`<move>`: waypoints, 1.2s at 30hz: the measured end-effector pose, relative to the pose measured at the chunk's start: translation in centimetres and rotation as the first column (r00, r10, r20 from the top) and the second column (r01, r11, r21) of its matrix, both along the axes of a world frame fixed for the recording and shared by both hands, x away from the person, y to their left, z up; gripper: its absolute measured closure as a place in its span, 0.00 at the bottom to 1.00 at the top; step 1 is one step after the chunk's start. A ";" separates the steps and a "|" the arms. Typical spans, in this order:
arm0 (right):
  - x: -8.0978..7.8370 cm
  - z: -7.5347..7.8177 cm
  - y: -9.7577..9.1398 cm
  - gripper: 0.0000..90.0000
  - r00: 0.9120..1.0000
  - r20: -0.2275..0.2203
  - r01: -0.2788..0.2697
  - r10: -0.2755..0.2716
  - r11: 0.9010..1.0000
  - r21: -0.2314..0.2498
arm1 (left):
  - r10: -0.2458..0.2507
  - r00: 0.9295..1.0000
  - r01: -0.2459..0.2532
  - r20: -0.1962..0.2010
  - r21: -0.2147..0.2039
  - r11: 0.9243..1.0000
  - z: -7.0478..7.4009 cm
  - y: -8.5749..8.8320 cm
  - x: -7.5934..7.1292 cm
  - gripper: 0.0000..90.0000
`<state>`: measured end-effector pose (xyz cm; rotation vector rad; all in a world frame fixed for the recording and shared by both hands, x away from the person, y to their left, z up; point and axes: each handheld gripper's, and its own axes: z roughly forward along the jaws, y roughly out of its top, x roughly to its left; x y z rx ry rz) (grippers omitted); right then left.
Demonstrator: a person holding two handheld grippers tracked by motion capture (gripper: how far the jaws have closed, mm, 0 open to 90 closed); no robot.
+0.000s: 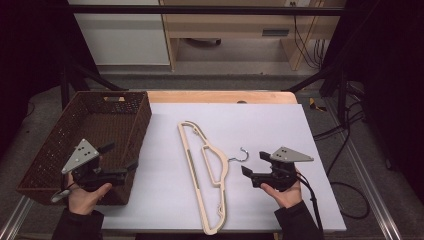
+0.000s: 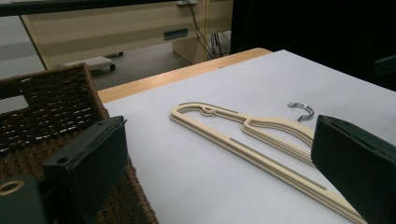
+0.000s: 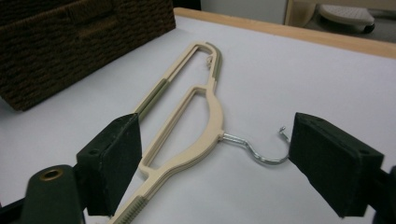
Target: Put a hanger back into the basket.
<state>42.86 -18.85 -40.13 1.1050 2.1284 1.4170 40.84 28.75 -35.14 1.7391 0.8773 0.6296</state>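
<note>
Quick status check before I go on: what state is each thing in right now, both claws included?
Left claw: open, empty, held over the basket's near right edge.
Right claw: open, empty, facing the hanger's hook, not touching it.
Hanger: lying flat on the white sheet, ungripped.
Metal hook: pointing toward the right claw.
Basket: upright at the table's left, looks empty.
White sheet: flat on the table.

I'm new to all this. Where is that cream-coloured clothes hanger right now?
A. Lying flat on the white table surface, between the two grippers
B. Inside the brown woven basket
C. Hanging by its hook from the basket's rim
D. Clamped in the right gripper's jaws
A. The hanger lies flat on the white table surface, beside the basket, with the left gripper and right gripper both open and not touching it.
</note>
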 end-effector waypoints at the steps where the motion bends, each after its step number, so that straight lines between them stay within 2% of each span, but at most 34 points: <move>1: 0.0 -0.2 0.3 0.22 1.000 -0.006 -0.010 0.010 1.000 -0.010 | -0.004 1.000 0.004 -0.002 0.009 1.000 -0.1 -0.3 0.0 0.04; 3: 0.0 -0.4 0.6 0.23 1.000 -0.014 -0.021 0.021 1.000 -0.018 | -0.006 1.000 0.006 -0.002 0.011 1.000 -0.1 -0.4 0.0 0.04; 6: -0.1 -1.3 2.2 0.26 0.996 -0.064 -0.062 0.059 0.997 -0.046 | -0.014 1.000 0.014 -0.005 0.014 1.000 -0.2 -0.7 0.0 0.05; 13: 0.0 -2.8 3.9 0.31 0.989 -0.125 -0.088 0.078 0.993 -0.074 | -0.017 1.000 0.017 -0.004 0.013 1.000 -0.2 -0.9 0.0 0.05; 18: 0.0 -4.8 5.7 0.37 0.973 -0.208 -0.123 0.101 0.988 -0.096 | -0.025 1.000 0.025 -0.007 0.019 1.000 -0.3 -1.3 -0.1 0.05; 19: 0.0 -4.8 5.7 0.37 0.973 -0.208 -0.123 0.101 0.988 -0.096 | -0.025 1.000 0.025 -0.007 0.019 1.000 -0.3 -1.3 -0.1 0.05; 21: 0.0 -5.6 6.4 0.39 0.965 -0.234 -0.145 0.114 0.982 -0.119 | -0.027 1.000 0.027 -0.006 0.018 0.999 -0.3 -1.3 -0.1 0.05; 22: 0.0 -6.0 6.7 0.44 0.960 -0.252 -0.161 0.124 0.979 -0.128 | -0.028 1.000 0.028 -0.006 0.015 1.000 -0.3 -1.4 -0.1 0.05; 24: -0.1 -6.4 6.9 0.49 0.953 -0.275 -0.165 0.127 0.979 -0.121 | -0.027 1.000 0.027 -0.006 0.013 1.000 -0.3 -1.4 -0.2 0.05; 25: -0.1 -6.4 6.9 0.49 0.953 -0.275 -0.165 0.127 0.979 -0.121 | -0.028 1.000 0.028 -0.006 0.012 1.000 -0.3 -1.3 -0.2 0.05; 27: -0.1 -6.7 7.1 0.55 0.945 -0.299 -0.177 0.136 0.978 -0.113 | -0.030 1.000 0.030 -0.006 0.011 0.999 -0.3 -1.4 -0.2 0.06; 32: 0.0 -7.0 7.2 0.62 0.932 -0.336 -0.185 0.133 0.974 -0.130 | -0.032 0.999 0.032 -0.008 0.010 0.999 -0.3 -1.4 -0.2 0.06; 34: 0.1 -6.9 7.2 0.66 0.929 -0.348 -0.174 0.123 0.978 -0.117 | -0.032 0.999 0.032 -0.008 0.010 0.999 -0.3 -1.4 -0.2 0.06; 36: 0.2 -6.9 7.0 0.67 0.927 -0.349 -0.189 0.140 0.975 -0.112 | -0.032 0.999 0.032 -0.007 0.012 0.999 -0.3 -1.4 -0.2 0.06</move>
